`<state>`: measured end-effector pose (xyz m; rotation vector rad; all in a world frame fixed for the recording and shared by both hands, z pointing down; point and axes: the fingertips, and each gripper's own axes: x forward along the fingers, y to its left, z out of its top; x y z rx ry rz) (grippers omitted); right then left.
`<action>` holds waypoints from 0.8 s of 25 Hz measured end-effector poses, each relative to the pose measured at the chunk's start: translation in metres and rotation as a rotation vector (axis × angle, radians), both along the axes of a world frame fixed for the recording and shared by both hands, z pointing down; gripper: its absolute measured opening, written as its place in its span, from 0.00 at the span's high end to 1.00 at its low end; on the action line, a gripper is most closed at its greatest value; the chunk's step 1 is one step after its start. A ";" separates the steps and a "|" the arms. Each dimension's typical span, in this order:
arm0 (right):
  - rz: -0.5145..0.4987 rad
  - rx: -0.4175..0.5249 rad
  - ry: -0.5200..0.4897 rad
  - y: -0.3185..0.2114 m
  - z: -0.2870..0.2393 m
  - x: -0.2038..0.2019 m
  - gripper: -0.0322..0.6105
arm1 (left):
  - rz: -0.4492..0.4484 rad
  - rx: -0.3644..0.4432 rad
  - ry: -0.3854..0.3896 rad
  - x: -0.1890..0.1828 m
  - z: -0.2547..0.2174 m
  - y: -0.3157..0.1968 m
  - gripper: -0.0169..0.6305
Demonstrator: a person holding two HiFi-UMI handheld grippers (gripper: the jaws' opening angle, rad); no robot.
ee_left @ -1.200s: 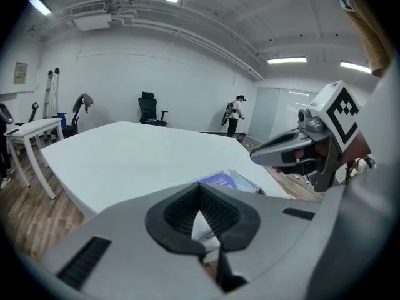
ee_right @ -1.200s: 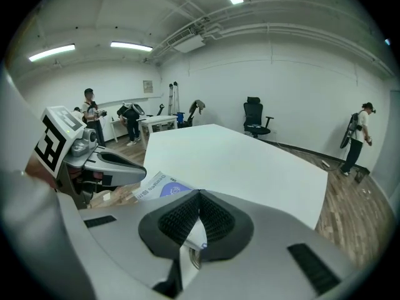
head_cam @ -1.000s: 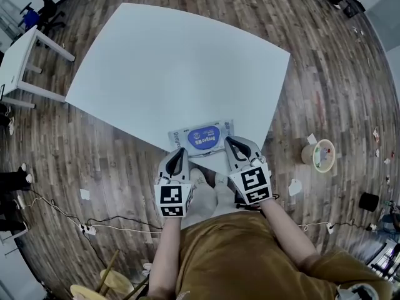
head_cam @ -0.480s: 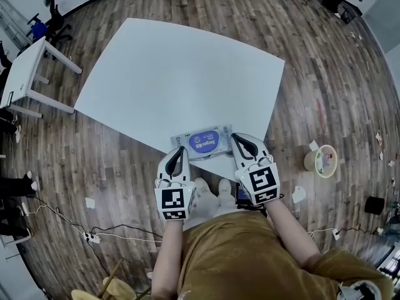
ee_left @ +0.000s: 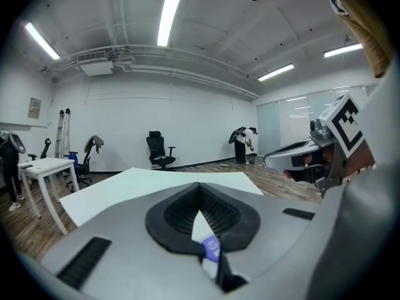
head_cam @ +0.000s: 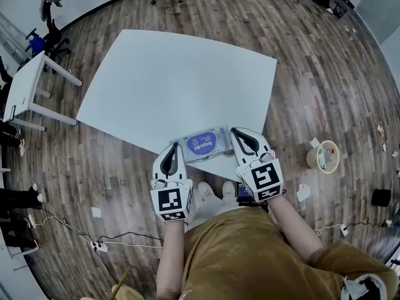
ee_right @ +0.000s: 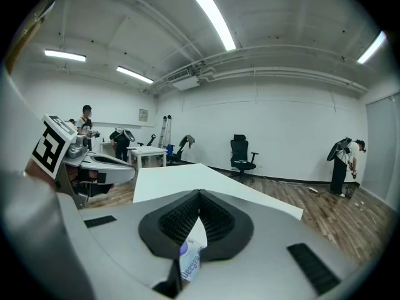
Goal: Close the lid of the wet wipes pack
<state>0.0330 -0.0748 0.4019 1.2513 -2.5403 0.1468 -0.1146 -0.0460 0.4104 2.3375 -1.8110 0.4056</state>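
Wipes pack (head_cam: pixel 201 144) first: it lies flat on the near corner of the white table (head_cam: pixel 175 74), long side along the edge next to the person, blue oval on top. Can't tell from up there if the lid is up or down, too small.

Left gripper (ee_left: pixel 200 186): jaws closed tip to tip in its own view. Behind the tips there's a thin slit w/ a bit of white and a purple scrap of the pack in it. Right gripper (ee_right: pixel 199 194) is the same deal: tips together, and the slit shows a strip of the pack w/ printed lettering. Can't tell in either one if that strip is pinched or just seen through the gap.

The head view gives what the gripper views don't. The two grippers flank the pack, one at each short end, tips right at its corners, and both bodies hang out past the table edge over the wood floor (head_cam: pixel 312 74). It also has the person's mustard clothes (head_cam: pixel 237 255) and pale shoes (head_cam: pixel 212 195) just below.

The gripper views give the room instead: a black office chair (ee_right: pixel 240 149) by the far wall, a small white desk (ee_left: pixel 47 164), ceiling strip lights, ppl standing well back.

Edges/room: the pack is just beside the near edge, so very little table on that side. The rest of the tabletop beyond it is bare. A round tub (head_cam: pixel 322 155) sits on the floor off to the right, well apart from the table.
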 end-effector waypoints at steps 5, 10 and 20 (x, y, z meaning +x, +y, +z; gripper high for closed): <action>0.028 0.035 -0.030 0.000 -0.018 0.008 0.94 | -0.007 0.033 -0.005 0.002 -0.013 0.003 0.98; 0.049 0.087 -0.053 -0.001 -0.041 0.011 0.94 | -0.031 0.081 -0.005 -0.005 -0.032 0.003 0.98; 0.090 0.166 -0.068 0.002 -0.064 0.021 0.94 | -0.063 0.153 -0.009 -0.008 -0.061 0.003 0.98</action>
